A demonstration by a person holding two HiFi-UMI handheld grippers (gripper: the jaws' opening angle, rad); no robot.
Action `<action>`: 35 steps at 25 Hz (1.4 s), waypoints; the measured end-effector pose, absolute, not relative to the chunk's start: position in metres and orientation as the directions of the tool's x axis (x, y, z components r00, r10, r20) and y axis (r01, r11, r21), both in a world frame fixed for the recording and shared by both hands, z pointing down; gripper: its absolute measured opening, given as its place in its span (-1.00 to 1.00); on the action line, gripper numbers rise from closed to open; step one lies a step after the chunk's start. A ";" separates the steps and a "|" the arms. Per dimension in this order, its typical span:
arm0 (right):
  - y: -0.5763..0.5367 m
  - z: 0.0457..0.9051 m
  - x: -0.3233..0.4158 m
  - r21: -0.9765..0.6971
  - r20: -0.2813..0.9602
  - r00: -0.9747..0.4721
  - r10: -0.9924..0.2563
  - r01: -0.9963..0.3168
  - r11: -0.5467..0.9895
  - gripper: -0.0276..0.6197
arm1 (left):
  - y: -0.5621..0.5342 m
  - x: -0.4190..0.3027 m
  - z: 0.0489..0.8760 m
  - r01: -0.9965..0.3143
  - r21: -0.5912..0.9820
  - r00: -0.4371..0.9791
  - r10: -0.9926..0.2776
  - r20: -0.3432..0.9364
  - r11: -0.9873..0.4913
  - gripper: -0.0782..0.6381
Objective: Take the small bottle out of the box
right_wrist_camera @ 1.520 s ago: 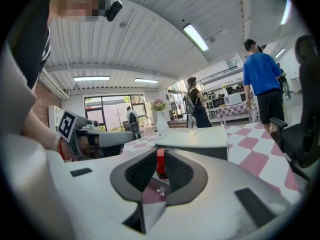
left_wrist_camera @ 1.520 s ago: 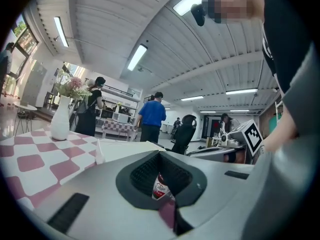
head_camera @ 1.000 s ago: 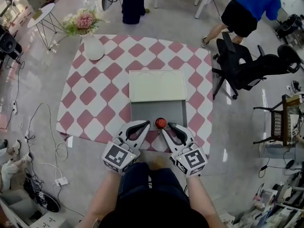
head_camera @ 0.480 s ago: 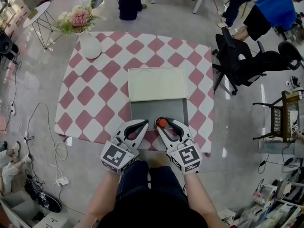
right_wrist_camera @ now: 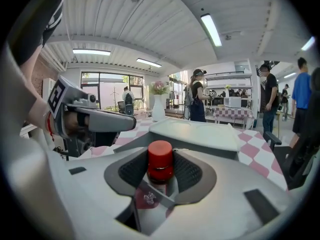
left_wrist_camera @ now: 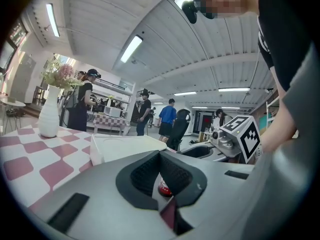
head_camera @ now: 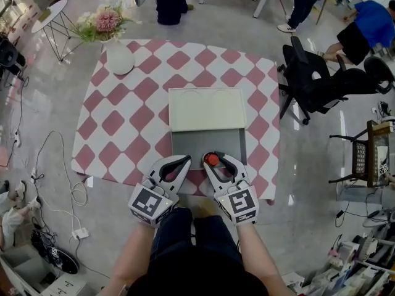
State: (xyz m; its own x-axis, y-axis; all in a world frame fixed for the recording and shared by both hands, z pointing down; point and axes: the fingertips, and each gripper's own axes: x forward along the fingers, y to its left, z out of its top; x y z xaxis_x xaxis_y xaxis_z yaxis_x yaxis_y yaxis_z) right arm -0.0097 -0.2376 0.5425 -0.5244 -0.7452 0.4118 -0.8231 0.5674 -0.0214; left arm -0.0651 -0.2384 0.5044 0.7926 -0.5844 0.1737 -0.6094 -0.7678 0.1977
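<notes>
A small bottle with a red cap (head_camera: 211, 160) stands upright at the near edge of the box's grey base (head_camera: 210, 142). The cream lid (head_camera: 205, 110) lies folded back behind it. My right gripper (head_camera: 216, 161) straddles the bottle (right_wrist_camera: 160, 166), one finger on each side. Its jaws are closing, and a little space still shows between the pads (right_wrist_camera: 187, 173) and the bottle. My left gripper (head_camera: 184, 160) rests just left of it at the table's front edge, its fingertips together and nothing held. Past its tips I glimpse the bottle (left_wrist_camera: 164, 186).
The box sits on a pink and white checked cloth (head_camera: 117, 122). A white vase of flowers (head_camera: 120, 59) stands at the far left corner. A black office chair (head_camera: 315, 85) is to the right of the table. People stand and sit further back.
My right gripper has slid forward and left, so the bottle now stands between its fingers, which have spread wider. The left gripper has hardly moved.
</notes>
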 end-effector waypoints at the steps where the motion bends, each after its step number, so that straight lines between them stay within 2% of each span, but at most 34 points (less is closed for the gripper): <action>1: -0.238 0.542 -0.010 -0.015 0.411 -0.523 -0.747 -0.823 0.568 -0.44 | -0.238 -0.066 0.505 -0.613 0.201 0.790 -0.587 0.175 -0.764 -0.76; 14: -0.239 0.526 -0.003 -0.055 0.353 -0.521 -0.778 -0.841 0.538 -0.45 | -0.232 -0.076 0.498 -0.654 0.209 0.756 -0.631 0.173 -0.727 -0.76; 35: -0.233 0.463 0.016 -0.099 0.239 -0.567 -0.788 -0.821 0.562 -0.45 | -0.226 -0.079 0.459 -0.691 0.217 0.717 -0.692 0.085 -0.689 -0.76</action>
